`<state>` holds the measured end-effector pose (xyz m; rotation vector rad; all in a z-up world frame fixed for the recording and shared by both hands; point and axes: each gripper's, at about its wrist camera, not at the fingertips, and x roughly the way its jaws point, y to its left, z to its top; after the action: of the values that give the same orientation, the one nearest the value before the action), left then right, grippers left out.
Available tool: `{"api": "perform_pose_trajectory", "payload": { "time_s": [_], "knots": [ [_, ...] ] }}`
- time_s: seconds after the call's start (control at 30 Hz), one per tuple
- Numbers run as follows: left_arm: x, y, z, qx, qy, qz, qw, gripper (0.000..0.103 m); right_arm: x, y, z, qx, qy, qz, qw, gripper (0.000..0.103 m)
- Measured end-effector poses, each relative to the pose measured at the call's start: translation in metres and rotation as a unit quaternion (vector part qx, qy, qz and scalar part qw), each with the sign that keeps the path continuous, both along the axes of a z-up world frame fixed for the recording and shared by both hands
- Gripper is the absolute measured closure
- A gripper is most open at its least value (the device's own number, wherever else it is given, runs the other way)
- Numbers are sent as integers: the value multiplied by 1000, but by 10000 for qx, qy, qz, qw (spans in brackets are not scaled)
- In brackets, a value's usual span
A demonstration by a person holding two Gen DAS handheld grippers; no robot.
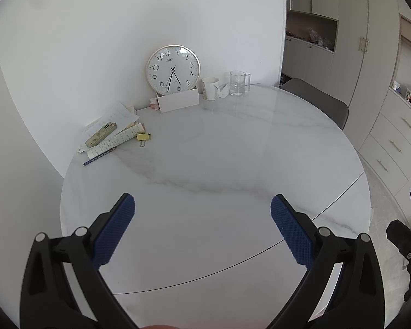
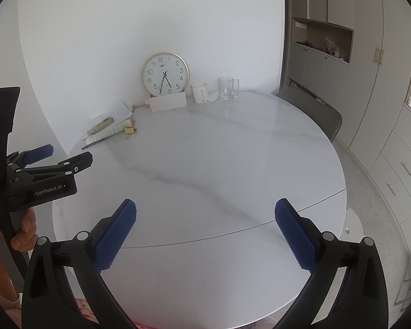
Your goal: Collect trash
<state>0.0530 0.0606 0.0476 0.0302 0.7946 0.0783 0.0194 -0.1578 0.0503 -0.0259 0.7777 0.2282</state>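
Observation:
A crumpled white tissue (image 1: 223, 90) lies at the back of the round marble table (image 1: 219, 164), between a white mug (image 1: 210, 88) and a glass mug (image 1: 238, 82); it also shows in the right wrist view (image 2: 212, 97). My left gripper (image 1: 202, 205) is open and empty, above the table's near part. My right gripper (image 2: 205, 211) is open and empty, also above the near part. The left gripper shows at the left of the right wrist view (image 2: 68, 155), held in a hand.
A wall clock (image 1: 173, 69) leans on the wall behind a white card box (image 1: 179, 101). At the back left lie papers (image 1: 115, 126) with a phone (image 1: 100, 135), a pencil (image 1: 97, 159), a yellow binder clip (image 1: 143, 137). A grey chair (image 1: 317, 101) and cabinets (image 1: 391, 142) stand right.

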Motion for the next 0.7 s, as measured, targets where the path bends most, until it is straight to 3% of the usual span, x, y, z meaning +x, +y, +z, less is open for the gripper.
{"api": "perform_pose_trajectory", "payload": {
  "time_s": [0.7],
  "knots": [
    [0, 3, -1, 5, -70, 88, 9999, 8, -1, -7, -3, 11, 41, -84, 10000, 3]
  ]
}}
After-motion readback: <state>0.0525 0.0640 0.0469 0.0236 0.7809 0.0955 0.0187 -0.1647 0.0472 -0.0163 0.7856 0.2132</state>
